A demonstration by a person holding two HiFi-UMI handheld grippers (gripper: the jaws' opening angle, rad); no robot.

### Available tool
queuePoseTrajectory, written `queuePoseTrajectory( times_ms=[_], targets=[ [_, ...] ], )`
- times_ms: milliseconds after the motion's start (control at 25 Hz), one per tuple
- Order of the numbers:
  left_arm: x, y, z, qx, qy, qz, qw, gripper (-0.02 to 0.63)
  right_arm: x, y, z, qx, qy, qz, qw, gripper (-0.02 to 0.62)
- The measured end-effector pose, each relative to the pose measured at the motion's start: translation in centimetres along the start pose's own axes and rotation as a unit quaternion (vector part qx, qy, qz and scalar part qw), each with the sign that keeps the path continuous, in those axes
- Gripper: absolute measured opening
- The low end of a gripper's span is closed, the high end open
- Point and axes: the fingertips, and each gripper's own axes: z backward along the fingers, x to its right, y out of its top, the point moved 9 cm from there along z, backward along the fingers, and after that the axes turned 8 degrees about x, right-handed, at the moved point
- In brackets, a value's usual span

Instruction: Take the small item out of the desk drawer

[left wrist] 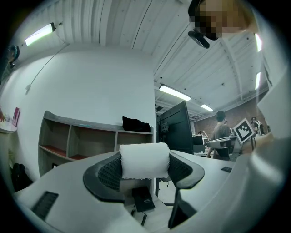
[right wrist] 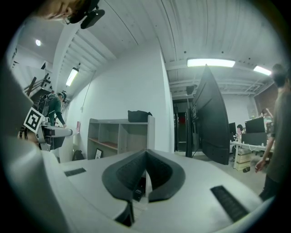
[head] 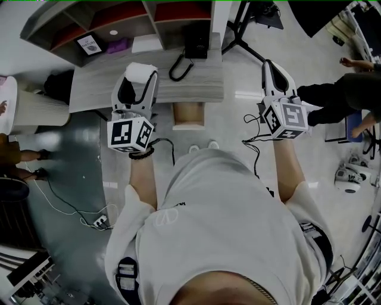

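Observation:
A small white roll [left wrist: 144,160] with a cloth-like surface sits crosswise between the dark ribbed pads of my left gripper [left wrist: 144,169], which is shut on it. In the head view that gripper [head: 140,78] holds the roll [head: 141,69] up over the grey desk top [head: 89,89]. Below the desk's front edge a tan drawer [head: 189,114] stands pulled out; I see nothing inside it. My right gripper [head: 269,65] hangs to the right of the desk, over the floor. Its pads [right wrist: 157,175] meet, with nothing between them.
A black telephone [head: 195,44] with a coiled cord sits on the desk's far right end. An open shelf unit [head: 119,18] stands behind the desk. A white cylinder [head: 38,110] is at the left, cables [head: 65,202] trail on the floor, and another person [head: 345,95] is at the right.

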Motion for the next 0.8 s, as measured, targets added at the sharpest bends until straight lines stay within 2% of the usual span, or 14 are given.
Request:
queuePoseTrajectory(
  times_ms=[800],
  targets=[
    [0.58,-0.26,0.4,-0.001,0.001,0.003,1.0,0.287,-0.42,0.09,0.13,-0.004,0.008,0.001,1.0,-0.002]
  ],
)
